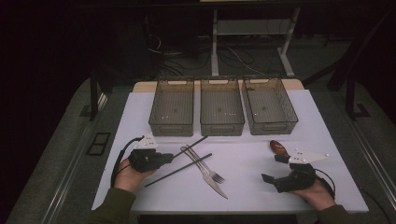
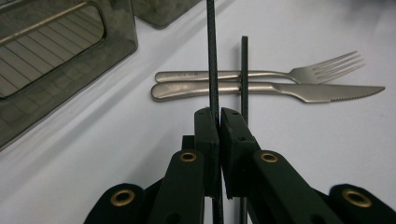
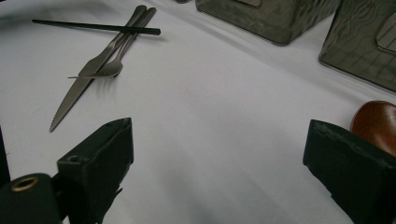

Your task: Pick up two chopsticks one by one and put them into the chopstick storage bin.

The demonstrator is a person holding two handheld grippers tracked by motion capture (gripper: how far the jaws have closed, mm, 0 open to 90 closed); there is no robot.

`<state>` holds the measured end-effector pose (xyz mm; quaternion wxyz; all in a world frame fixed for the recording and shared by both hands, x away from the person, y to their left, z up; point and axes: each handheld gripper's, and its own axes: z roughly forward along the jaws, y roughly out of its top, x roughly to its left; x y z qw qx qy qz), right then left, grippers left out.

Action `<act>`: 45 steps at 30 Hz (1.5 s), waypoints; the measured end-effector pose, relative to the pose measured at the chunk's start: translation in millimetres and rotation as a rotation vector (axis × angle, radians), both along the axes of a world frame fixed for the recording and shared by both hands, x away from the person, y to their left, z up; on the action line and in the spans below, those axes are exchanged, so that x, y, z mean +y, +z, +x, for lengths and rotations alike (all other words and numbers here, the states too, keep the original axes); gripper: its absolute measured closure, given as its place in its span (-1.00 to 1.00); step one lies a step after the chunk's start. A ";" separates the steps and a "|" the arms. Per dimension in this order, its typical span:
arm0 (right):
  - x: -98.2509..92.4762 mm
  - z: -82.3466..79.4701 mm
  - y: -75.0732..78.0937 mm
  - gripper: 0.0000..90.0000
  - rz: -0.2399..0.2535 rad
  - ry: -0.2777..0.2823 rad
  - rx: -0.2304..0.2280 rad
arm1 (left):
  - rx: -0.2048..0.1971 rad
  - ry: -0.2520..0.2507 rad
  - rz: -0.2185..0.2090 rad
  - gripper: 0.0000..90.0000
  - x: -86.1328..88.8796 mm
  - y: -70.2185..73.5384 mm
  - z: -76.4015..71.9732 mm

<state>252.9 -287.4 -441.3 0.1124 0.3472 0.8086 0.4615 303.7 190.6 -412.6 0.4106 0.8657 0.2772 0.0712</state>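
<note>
My left tool (image 2: pixel 218 116) is clamped on one black chopstick (image 2: pixel 213 56) crossing the fork (image 2: pixel 261 74) and knife (image 2: pixel 271 89); my right tool (image 3: pixel 217 154) gapes wide over bare table (image 1: pixel 252 161), bins (image 1: pixel 222 112) well beyond.

room: dark | floor (image 1: pixel 51 154): grey | cables (image 1: pixel 187 53): tangled beyond table
</note>
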 end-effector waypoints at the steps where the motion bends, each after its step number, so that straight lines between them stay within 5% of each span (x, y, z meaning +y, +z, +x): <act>1: -0.1 0.2 -0.1 -0.82 0.001 0.000 0.000 | -0.002 0.003 -0.002 0.89 0.0 1.0 0.1; 26: -2.8 1.0 0.9 -0.82 0.019 -0.006 0.014 | -0.034 0.032 -0.074 0.89 4.2 29.2 8.0; 45: -3.4 0.1 2.0 -0.82 0.030 -0.013 0.010 | -0.047 0.100 -0.065 0.89 -4.0 44.4 46.5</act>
